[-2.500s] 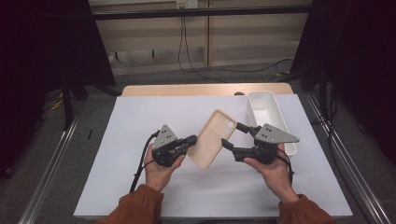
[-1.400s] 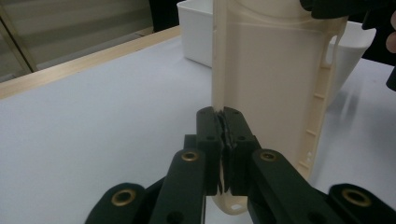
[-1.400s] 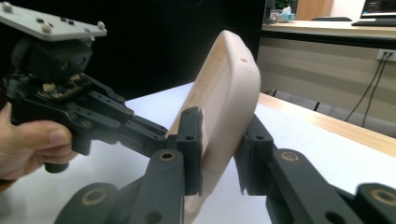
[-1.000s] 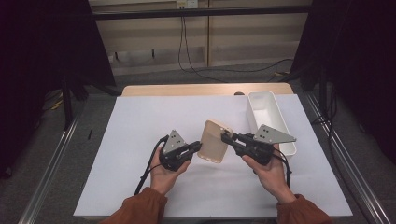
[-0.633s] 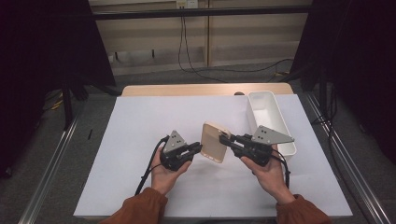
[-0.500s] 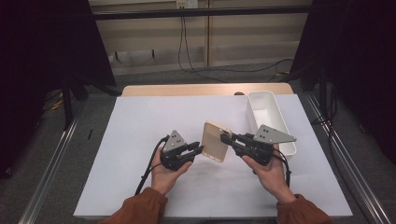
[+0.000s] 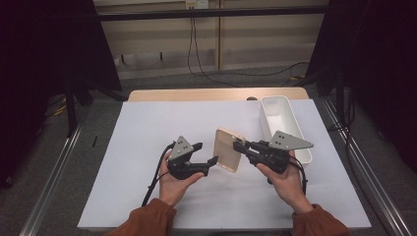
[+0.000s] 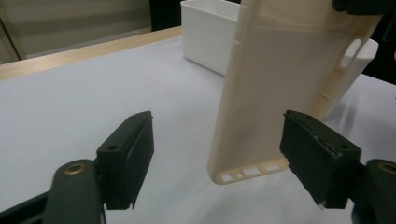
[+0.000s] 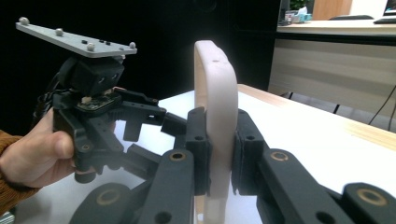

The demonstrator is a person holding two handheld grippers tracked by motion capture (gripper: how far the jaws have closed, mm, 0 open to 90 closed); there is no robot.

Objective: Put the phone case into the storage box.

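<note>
Covering most of the wooden table (image 7: 147, 94), the white sheet (image 7: 147, 128) reaches nearly to the table's far edge, where a strip of bare wood shows. At the sheet's far right corner stands a white rectangular bin (image 7: 282, 118), long side running toward the person. Near the middle of the sheet, lifted clear of it, the beige phone case (image 7: 228, 150) stands on edge, tilted a little. The right gripper (image 7: 241, 147) is clamped on the case's right edge, both pads pressed flat against its thin wall, as the right gripper view shows. The left gripper (image 7: 206, 153), just beside the case on its left, has just been opening its jaws; they now stand apart with the case's lower end (image 8: 261, 140) ahead between them, the pads not pressing on it.
</note>
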